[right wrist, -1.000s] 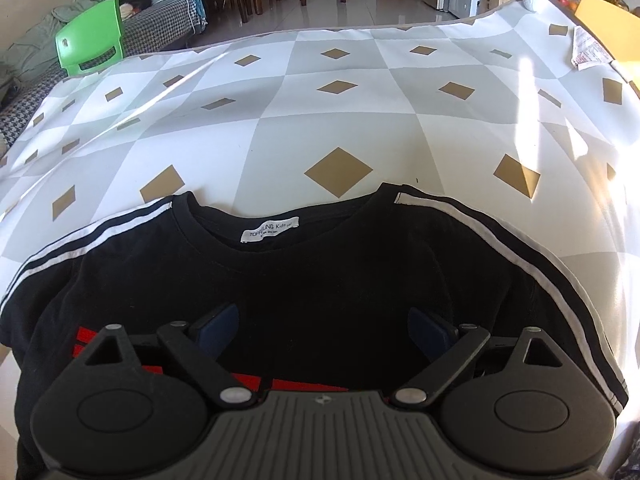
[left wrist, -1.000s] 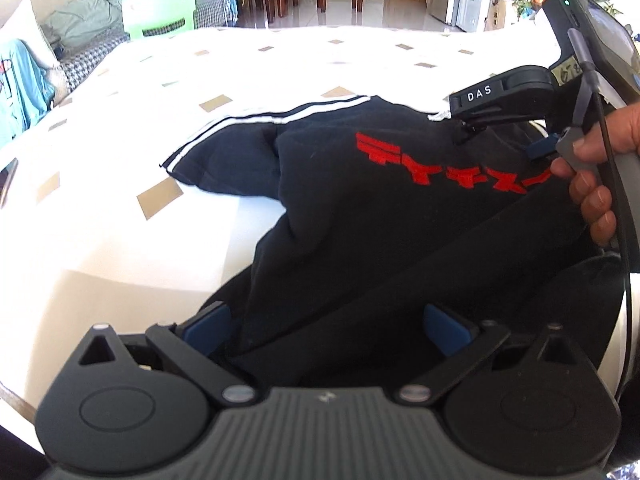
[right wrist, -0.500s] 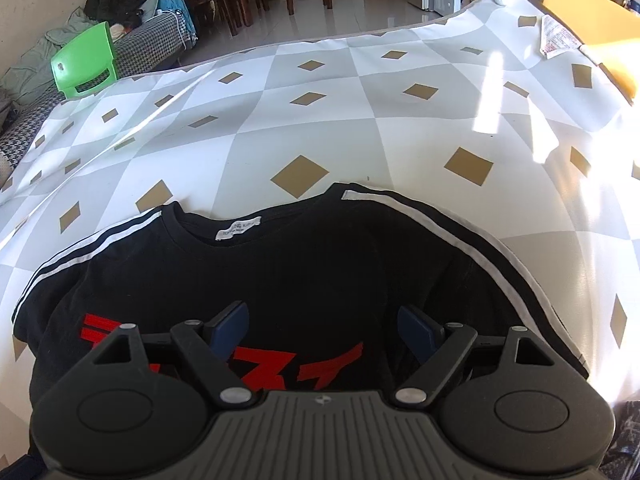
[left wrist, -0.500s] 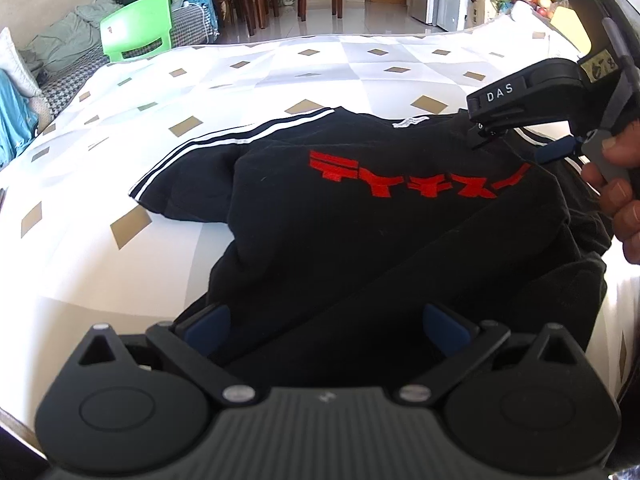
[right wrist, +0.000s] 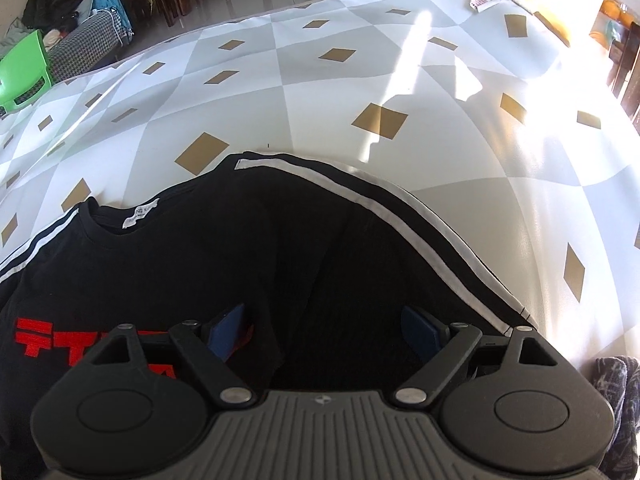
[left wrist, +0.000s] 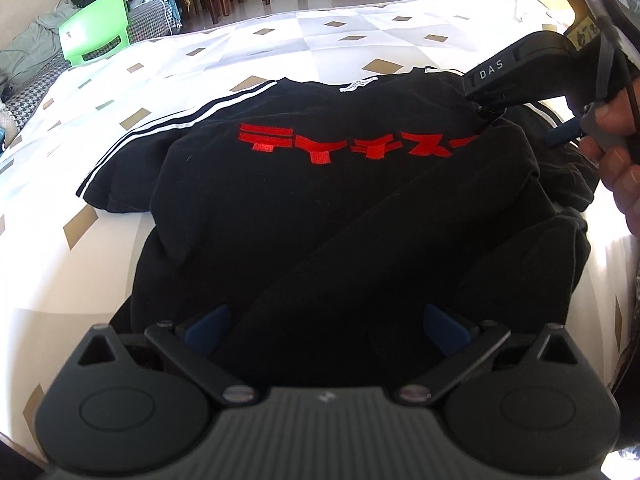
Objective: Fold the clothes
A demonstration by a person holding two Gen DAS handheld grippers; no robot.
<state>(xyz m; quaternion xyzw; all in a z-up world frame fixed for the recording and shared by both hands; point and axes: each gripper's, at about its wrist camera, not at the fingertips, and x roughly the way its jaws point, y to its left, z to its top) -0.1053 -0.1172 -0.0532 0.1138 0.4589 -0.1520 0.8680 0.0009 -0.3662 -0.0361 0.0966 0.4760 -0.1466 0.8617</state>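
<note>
My left jaws (left wrist: 326, 326) stand wide over the near hem of the black shirt (left wrist: 320, 208), gripping nothing that I can see. Past them the shirt lies on the desk (left wrist: 100, 264) with its body doubled up, red lettering (left wrist: 352, 146) facing up across the top layer, and one striped sleeve (left wrist: 168, 140) spread out left of the lettering. Right of the lettering my right jaws (right wrist: 326, 330) are also wide, pads apart over the cloth and holding nothing. Beyond the lettering the collar label (right wrist: 141, 214) shows. I judge a fold is partly made; whichever move comes next needs a firm pinch on an edge and an even carry.
</note>
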